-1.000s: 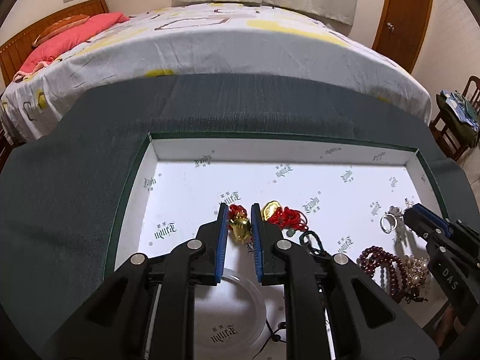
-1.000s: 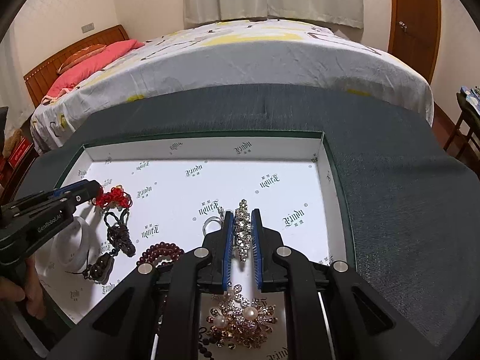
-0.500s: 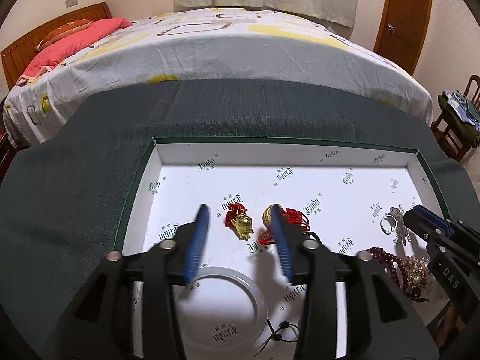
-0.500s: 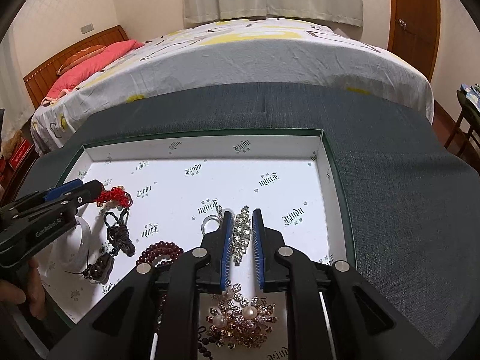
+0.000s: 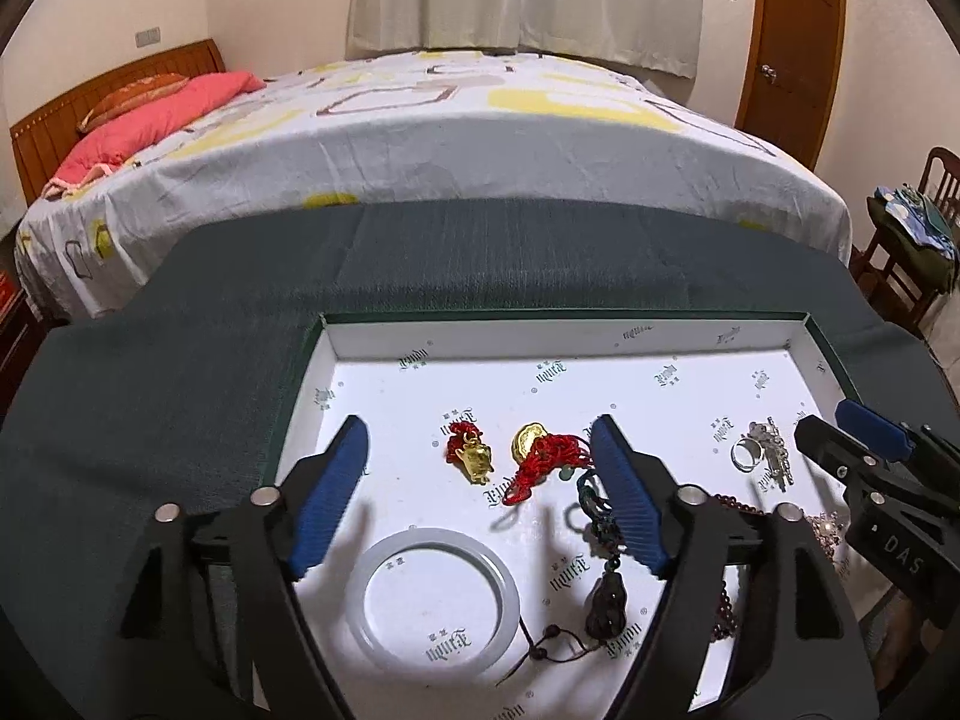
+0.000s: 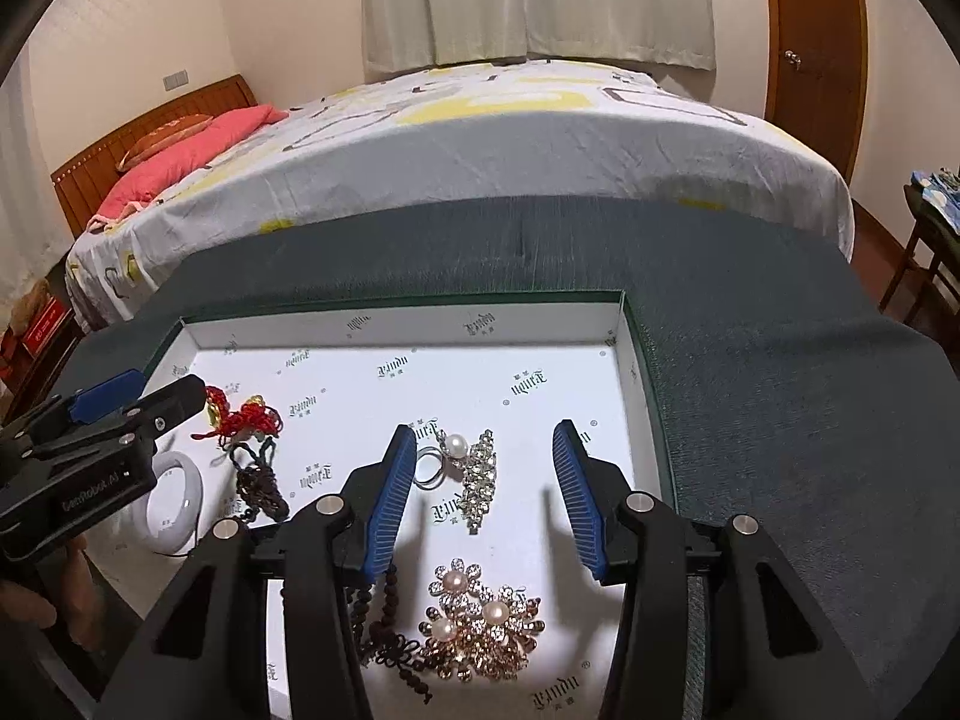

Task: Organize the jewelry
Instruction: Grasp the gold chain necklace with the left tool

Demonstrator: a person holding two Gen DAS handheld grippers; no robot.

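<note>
A white printed tray (image 5: 540, 339) holds the jewelry. My left gripper (image 5: 478, 425) hangs over it, its jaws opening and touching nothing. A gold charm on red cord (image 5: 474, 461) lies on the tray floor between the fingers. Beside it lie a gold coin with a red knot (image 5: 540, 455), a white bangle (image 5: 433, 588) and a dark pendant (image 5: 606, 597). My right gripper (image 6: 485, 429) is opening too. A rhinestone brooch (image 6: 477, 483) and a pearl ring (image 6: 441, 461) lie loose between its fingers. A pearl flower brooch (image 6: 480, 621) sits nearer the camera.
The tray rests on a dark green cloth (image 6: 780, 390) over the table. A dark bead bracelet (image 6: 384, 612) lies under the right gripper's left finger. A bed (image 5: 450, 138) stands behind the table and a chair (image 5: 912, 252) at the right. A person's hand (image 6: 24, 606) holds the left gripper.
Both grippers went from shut to open. The left one let the gold charm down and rose a little. The right one released the rhinestone brooch, which now lies flat.
</note>
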